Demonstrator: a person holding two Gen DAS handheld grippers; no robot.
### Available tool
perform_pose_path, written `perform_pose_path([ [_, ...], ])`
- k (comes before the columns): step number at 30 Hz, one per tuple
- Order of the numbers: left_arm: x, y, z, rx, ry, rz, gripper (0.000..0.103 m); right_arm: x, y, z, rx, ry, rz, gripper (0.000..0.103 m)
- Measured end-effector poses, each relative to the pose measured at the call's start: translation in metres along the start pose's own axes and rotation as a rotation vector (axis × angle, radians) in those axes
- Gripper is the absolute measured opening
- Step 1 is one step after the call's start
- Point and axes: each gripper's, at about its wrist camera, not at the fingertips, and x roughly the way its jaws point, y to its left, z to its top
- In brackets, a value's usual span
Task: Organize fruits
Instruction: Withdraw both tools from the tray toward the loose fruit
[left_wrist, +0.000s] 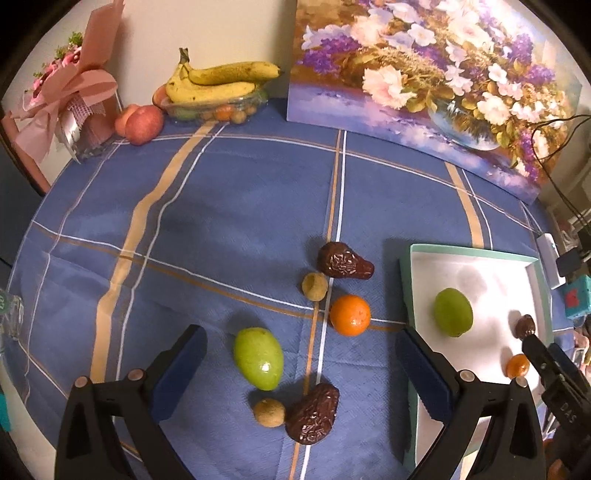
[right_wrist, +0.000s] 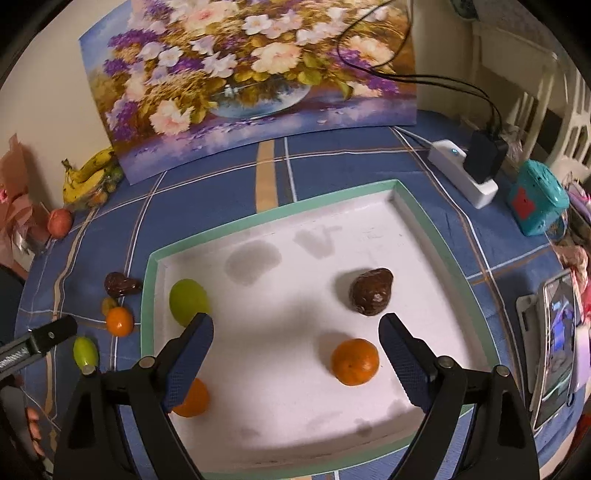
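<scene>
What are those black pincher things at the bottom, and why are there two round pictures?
Each black claw is a tool that a person holds, one per hand, with a camera on it looking along its fingers. That gives two pictures with a curved, fish-eye look.

The left claw hangs open above fruit on the blue tablecloth: a green fruit, an orange, two brown fruits and two small tan ones.

The right claw is open above the white tray, which holds two oranges, a green fruit and a brown one. Neither claw holds anything.

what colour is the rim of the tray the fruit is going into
The tray's rim is mint green around a white inside, clearest in the right wrist view.
</scene>
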Motion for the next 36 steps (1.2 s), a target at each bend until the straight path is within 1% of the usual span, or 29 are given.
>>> perform_pose_path([
  [4,-0.006,0.007,0.004,0.004,-0.018,0.009,0.103,0.001,0.009,0.0,-0.002,0.005,0.044,0.091],
  [7,-0.012,0.018,0.007,-0.005,-0.035,0.008,0.103,0.001,0.019,0.0,-0.027,0.004,0.036,0.091],
  [9,-0.018,0.025,0.009,-0.008,-0.053,0.02,0.103,0.0,0.025,0.0,-0.039,0.003,0.043,0.091],
  [13,-0.03,0.038,0.013,0.0,-0.091,0.039,0.103,0.002,0.038,0.0,-0.043,0.024,0.086,0.091],
  [16,-0.039,0.051,0.015,0.006,-0.116,0.068,0.103,0.002,0.05,0.0,-0.049,0.033,0.11,0.091],
  [19,-0.048,0.066,0.018,-0.009,-0.134,0.081,0.103,-0.001,0.065,-0.002,-0.064,0.039,0.136,0.091],
  [25,-0.067,0.095,0.02,-0.058,-0.167,0.079,0.103,-0.008,0.099,-0.007,-0.134,0.039,0.182,0.091],
  [29,-0.078,0.108,0.02,-0.09,-0.184,0.054,0.103,-0.015,0.118,-0.011,-0.175,0.034,0.206,0.091],
  [33,-0.084,0.112,0.017,-0.09,-0.194,0.06,0.103,-0.022,0.134,-0.017,-0.206,0.026,0.226,0.091],
  [36,-0.086,0.114,0.015,-0.102,-0.193,0.047,0.103,-0.026,0.144,-0.021,-0.226,0.02,0.232,0.091],
])
